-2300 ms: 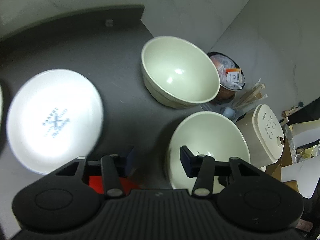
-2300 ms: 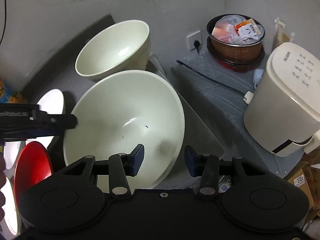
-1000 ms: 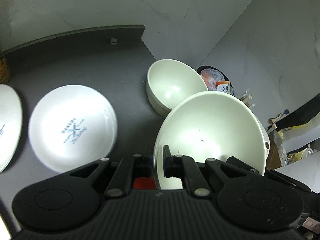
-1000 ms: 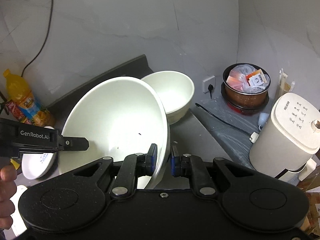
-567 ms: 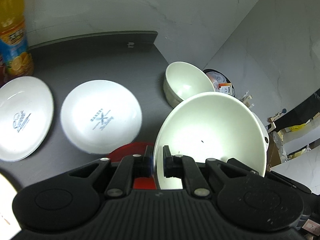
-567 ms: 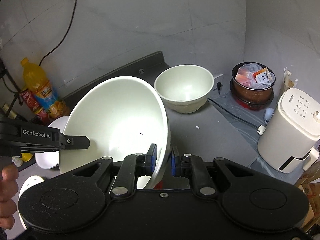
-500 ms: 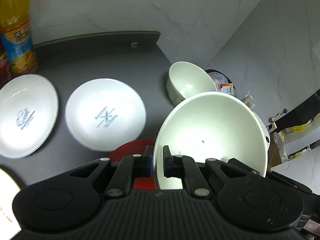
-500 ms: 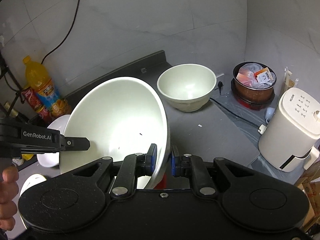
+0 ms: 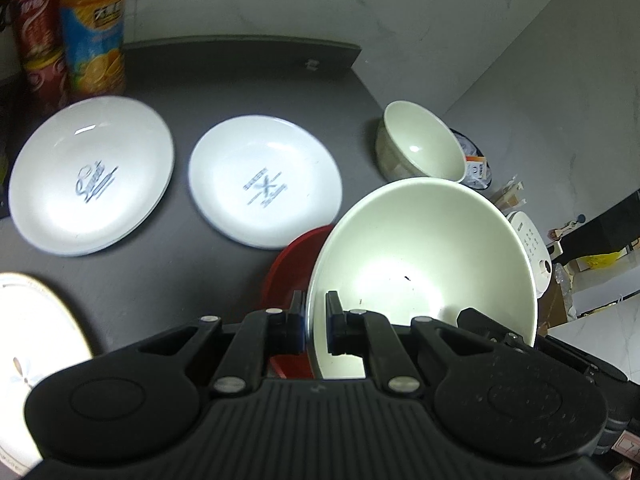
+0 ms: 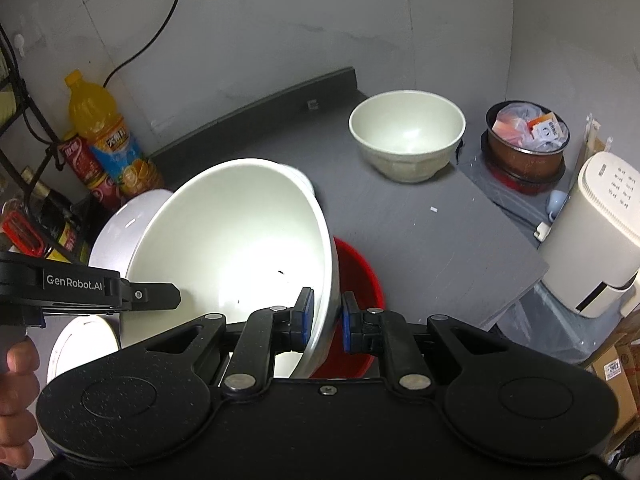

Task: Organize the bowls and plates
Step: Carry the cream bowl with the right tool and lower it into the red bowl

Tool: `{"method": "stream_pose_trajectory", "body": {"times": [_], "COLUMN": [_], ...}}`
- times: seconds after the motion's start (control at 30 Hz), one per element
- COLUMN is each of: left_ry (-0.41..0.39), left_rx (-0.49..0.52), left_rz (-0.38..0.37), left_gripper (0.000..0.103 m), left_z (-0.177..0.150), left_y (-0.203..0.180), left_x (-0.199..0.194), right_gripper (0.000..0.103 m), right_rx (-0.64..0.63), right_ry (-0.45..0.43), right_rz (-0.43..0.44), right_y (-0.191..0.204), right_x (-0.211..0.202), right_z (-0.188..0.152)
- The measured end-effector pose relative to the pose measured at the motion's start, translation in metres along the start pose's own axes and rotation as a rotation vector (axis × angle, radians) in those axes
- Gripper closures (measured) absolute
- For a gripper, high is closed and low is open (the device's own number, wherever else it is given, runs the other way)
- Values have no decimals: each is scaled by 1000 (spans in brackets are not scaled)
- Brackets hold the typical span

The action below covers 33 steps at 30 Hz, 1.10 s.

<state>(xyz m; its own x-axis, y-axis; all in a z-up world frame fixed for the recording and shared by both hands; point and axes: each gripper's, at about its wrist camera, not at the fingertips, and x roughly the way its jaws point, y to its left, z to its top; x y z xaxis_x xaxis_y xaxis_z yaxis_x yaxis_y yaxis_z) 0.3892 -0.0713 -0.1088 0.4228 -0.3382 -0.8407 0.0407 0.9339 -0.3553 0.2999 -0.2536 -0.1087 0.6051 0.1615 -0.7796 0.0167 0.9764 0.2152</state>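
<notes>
A big cream bowl (image 9: 424, 264) (image 10: 236, 240) hangs above the dark counter, carried by both grippers. My left gripper (image 9: 314, 326) is shut on its left rim, and my right gripper (image 10: 325, 318) is shut on its right rim. Beneath it lies a red plate (image 9: 294, 256) (image 10: 358, 276), partly hidden. A smaller cream bowl (image 9: 420, 146) (image 10: 406, 140) stands at the counter's far right corner. Two white plates with blue print (image 9: 90, 172) (image 9: 264, 180) lie at the left, and a patterned white plate (image 9: 36, 344) sits at the near left.
An orange juice bottle (image 10: 108, 136) and a red can (image 9: 40, 52) stand at the back wall. Off the counter's right edge are a white appliance (image 10: 596, 236) and a brown pot with packets (image 10: 526, 140). A person's hand (image 10: 16, 396) grips the left tool.
Both grippers have carried the big bowl leftward and away from the small bowl. The second printed plate, the bottles and the patterned plate have come into view.
</notes>
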Motion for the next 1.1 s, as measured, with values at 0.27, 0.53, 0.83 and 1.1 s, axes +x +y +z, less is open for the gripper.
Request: {"method": "stream_pose_trajectory", "body": {"times": [0.27, 0.53, 0.83, 1.1], "left_ry": [40, 79, 105, 128], "left_rx": [-25, -68, -98, -134], "left_rz": [9, 9, 25, 41], "left_gripper": [95, 95, 95, 95], "left_z": [-8, -10, -9, -9], "left_y": [14, 20, 19, 20], "left_x": [10, 26, 41, 55], "right_gripper": [87, 83, 76, 72], "right_rx": [-8, 7, -12, -31], "right_ry": [50, 102, 135, 165], "right_rz": [-5, 5, 12, 11], "right_y": [2, -4, -8, -13], "right_x": [11, 26, 40, 51], "right_z": [-8, -5, 2, 5]}}
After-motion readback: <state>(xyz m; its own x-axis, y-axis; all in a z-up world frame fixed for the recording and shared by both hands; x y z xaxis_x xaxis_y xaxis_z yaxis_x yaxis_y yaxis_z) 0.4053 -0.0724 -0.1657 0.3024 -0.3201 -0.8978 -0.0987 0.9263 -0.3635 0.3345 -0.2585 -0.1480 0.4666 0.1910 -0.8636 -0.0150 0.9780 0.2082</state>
